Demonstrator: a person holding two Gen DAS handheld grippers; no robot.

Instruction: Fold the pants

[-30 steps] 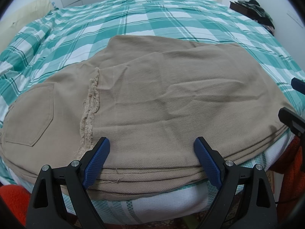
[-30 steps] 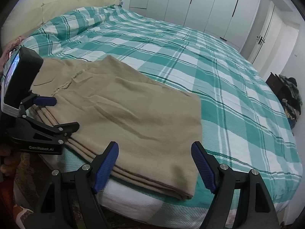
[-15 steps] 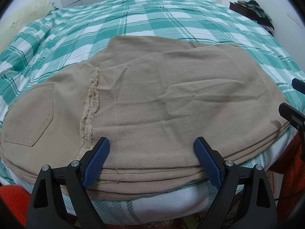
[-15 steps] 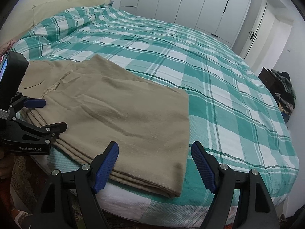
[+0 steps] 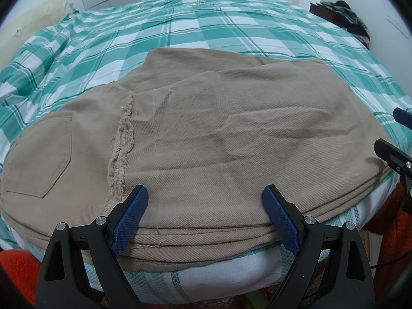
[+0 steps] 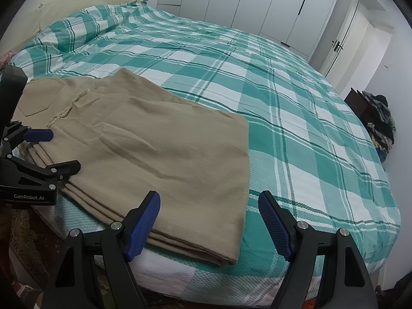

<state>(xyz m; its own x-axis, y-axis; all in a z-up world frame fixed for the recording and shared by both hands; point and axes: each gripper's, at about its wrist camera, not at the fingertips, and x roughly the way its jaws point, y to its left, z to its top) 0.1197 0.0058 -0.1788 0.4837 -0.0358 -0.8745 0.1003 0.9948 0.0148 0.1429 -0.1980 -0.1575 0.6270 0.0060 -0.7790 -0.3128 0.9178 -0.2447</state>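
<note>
The tan pants [image 5: 206, 139] lie folded in several layers on the near edge of the bed, with a back pocket and a frayed hem at the left. They also show in the right wrist view [image 6: 159, 149]. My left gripper [image 5: 204, 206] is open and empty, its blue pads over the near folded edge. It also shows at the left of the right wrist view [image 6: 51, 152]. My right gripper [image 6: 208, 211] is open and empty, over the right end of the pants. Its tips show at the right of the left wrist view [image 5: 394, 131].
The bed [image 6: 296, 118] has a green and white checked cover. A cream pillow [image 6: 77, 2] lies at the head. White wardrobes [image 6: 257, 7] stand behind. A dark stand with piled clothes [image 6: 378, 113] is at the right. An orange fabric [image 5: 15, 270] lies below the bed edge.
My right gripper has drawn back and to the right, so the pants sit further left in its view. My left gripper has not moved. The pants lie as before.
</note>
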